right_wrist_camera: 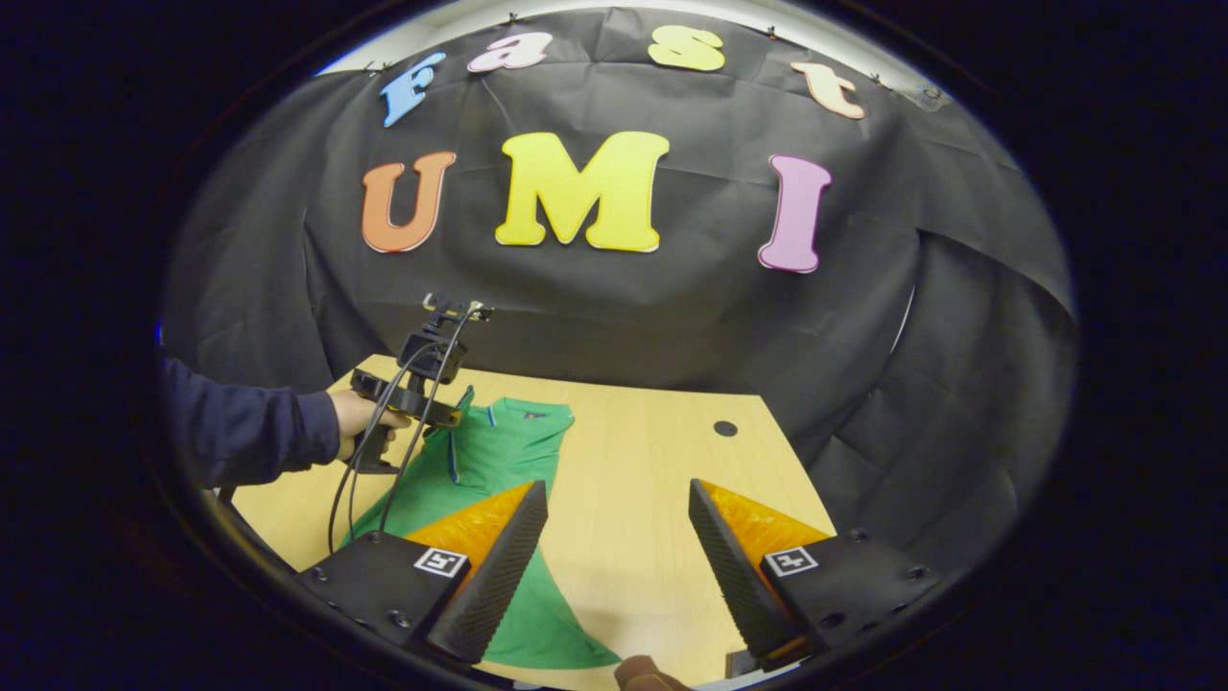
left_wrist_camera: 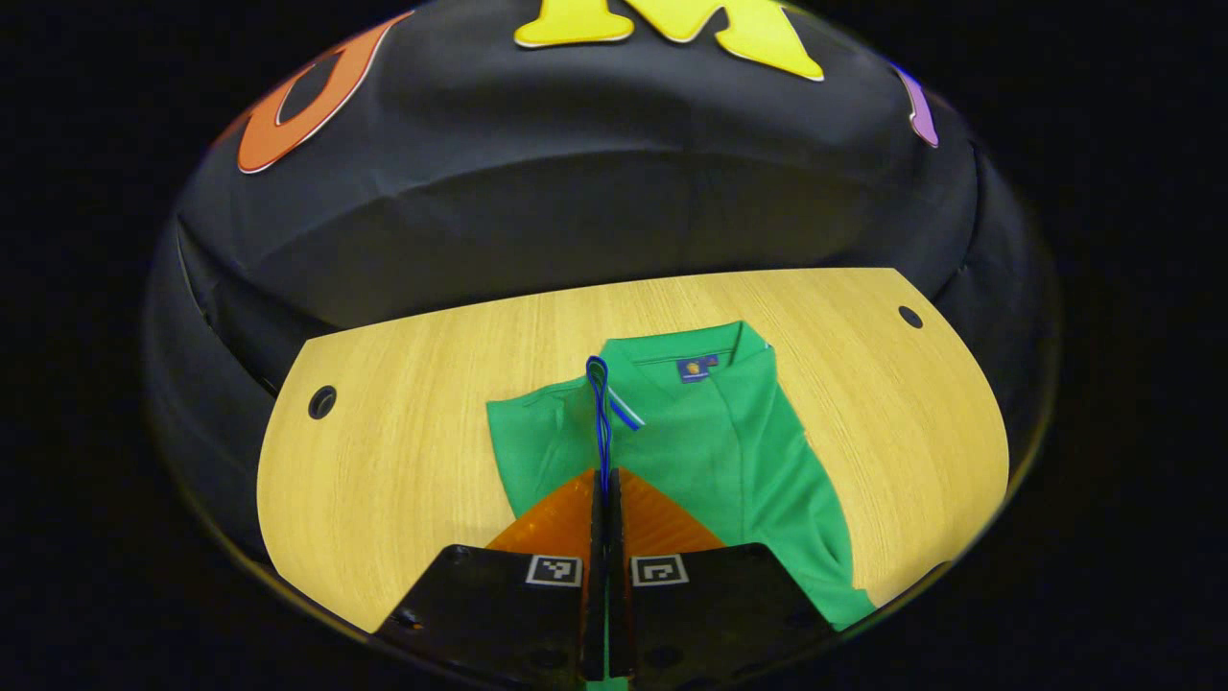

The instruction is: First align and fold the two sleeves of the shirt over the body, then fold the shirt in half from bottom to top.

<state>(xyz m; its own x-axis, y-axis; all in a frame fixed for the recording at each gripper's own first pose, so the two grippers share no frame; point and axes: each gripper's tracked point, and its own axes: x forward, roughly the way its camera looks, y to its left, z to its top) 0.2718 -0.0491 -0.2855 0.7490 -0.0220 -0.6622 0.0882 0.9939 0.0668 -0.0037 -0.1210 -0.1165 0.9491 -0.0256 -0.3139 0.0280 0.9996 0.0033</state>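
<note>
In the right gripper view, a person's hand (right_wrist_camera: 353, 415) in a dark sleeve (right_wrist_camera: 245, 429) came in from the left edge and gripped the handle of the left gripper (right_wrist_camera: 459, 401), whose cables (right_wrist_camera: 369, 461) hung in loops down toward the table. That gripper sat at the near-left shoulder area of the green shirt (right_wrist_camera: 499, 451), with a strip of sleeve edge hanging below its nose. The shirt lay flat on the wooden table (right_wrist_camera: 652, 451), collar toward the booth wall and hem spreading toward the camera. Farther right in the same view, the right gripper (right_wrist_camera: 619, 499) hung above the table with its two fingers wide apart and nothing between them; its left finger overlapped the shirt's lower edge in the picture, while its right finger stood over bare wood. A small dark hole (right_wrist_camera: 725, 428) marked the tabletop beyond, to the right of the shirt. In the left gripper view, the left gripper (left_wrist_camera: 605, 480) had its fingers pressed together on the trimmed edge of the sleeve (left_wrist_camera: 601, 413), which rose from between the tips as a thin vertical strip with a striped cuff band beside it. Around it the shirt (left_wrist_camera: 729, 451) spread to the right, its collar (left_wrist_camera: 691, 350) with a small label lying toward the wall, and the table (left_wrist_camera: 403, 461) showed a hole (left_wrist_camera: 322, 402) at the far left and another (left_wrist_camera: 909, 316) at the far right.
</note>
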